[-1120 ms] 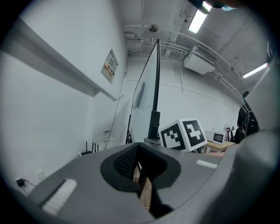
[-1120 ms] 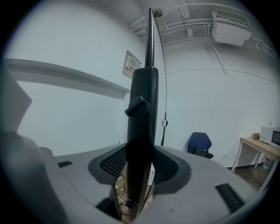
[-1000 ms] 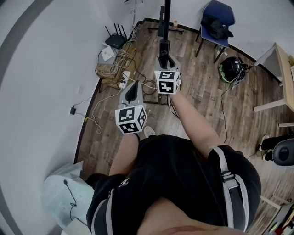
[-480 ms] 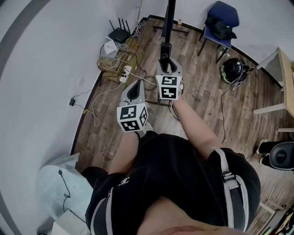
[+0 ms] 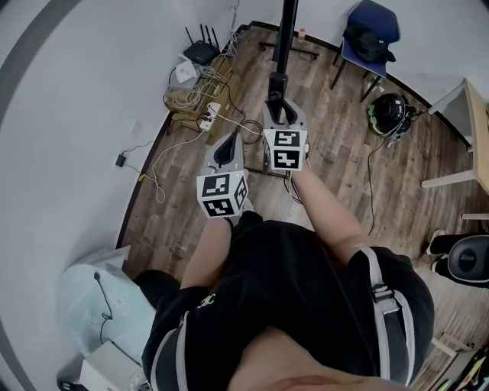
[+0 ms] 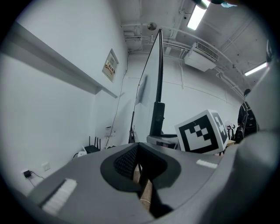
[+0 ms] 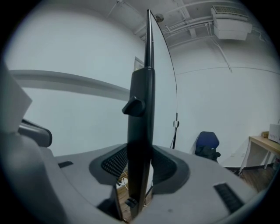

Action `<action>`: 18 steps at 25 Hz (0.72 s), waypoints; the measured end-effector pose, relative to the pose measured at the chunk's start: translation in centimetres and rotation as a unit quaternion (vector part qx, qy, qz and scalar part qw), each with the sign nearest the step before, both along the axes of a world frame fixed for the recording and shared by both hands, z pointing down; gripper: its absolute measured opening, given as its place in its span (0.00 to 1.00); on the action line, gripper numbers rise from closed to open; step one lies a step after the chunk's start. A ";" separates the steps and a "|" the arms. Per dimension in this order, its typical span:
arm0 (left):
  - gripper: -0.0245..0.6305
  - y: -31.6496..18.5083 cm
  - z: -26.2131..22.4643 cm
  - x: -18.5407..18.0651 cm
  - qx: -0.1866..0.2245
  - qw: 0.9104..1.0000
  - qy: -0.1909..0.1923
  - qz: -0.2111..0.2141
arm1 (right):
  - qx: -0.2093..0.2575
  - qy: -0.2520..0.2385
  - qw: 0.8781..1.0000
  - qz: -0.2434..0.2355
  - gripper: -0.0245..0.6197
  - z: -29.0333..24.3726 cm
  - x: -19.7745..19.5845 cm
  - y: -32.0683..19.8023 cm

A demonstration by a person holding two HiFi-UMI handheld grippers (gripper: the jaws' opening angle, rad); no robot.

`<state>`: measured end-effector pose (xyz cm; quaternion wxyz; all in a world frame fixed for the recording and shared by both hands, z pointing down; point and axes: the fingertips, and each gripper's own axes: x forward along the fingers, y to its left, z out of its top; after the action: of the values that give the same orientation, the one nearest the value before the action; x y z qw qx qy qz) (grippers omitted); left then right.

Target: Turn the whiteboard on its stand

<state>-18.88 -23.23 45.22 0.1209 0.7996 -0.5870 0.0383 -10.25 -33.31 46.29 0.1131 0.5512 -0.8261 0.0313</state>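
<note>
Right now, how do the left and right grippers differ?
Load: the right gripper has the whiteboard stand's black post between its jaws, which have just been closing and sit against it; the left gripper is empty, floor showing through its narrow gap.
Reach: in the head view the right gripper is at the post, while the left gripper sits nearer the person, short of it.
Shared: both point toward the whiteboard.

This is looking like an office or lab room. Between the whiteboard stand (image 5: 286, 30) and the wall, a router (image 5: 200, 53) and tangled cables (image 5: 191, 98) are lying on the wood floor (image 5: 336, 153). Beyond the stand, a blue chair (image 5: 372, 23) and a bench (image 5: 475, 114) are standing. Strip lights (image 6: 197, 15) are glowing above it.
</note>
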 end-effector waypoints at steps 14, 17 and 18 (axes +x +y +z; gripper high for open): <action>0.05 5.0 1.4 1.3 -0.009 1.000 0.009 -0.006 | -0.001 -0.010 1.000 -0.018 0.30 0.1 1.3 5.7; 0.05 5.8 1.5 1.2 -0.005 1.000 0.013 -0.006 | -0.003 -0.011 1.000 -0.021 0.30 0.2 1.1 7.1; 0.05 6.0 1.4 1.3 -0.004 1.000 0.014 -0.005 | -0.002 -0.011 1.000 -0.022 0.30 0.3 1.1 7.5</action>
<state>-17.56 -17.21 46.65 0.1325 0.7965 -0.5893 0.0286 -9.13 -25.81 46.56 0.1061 0.5322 -0.8392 0.0362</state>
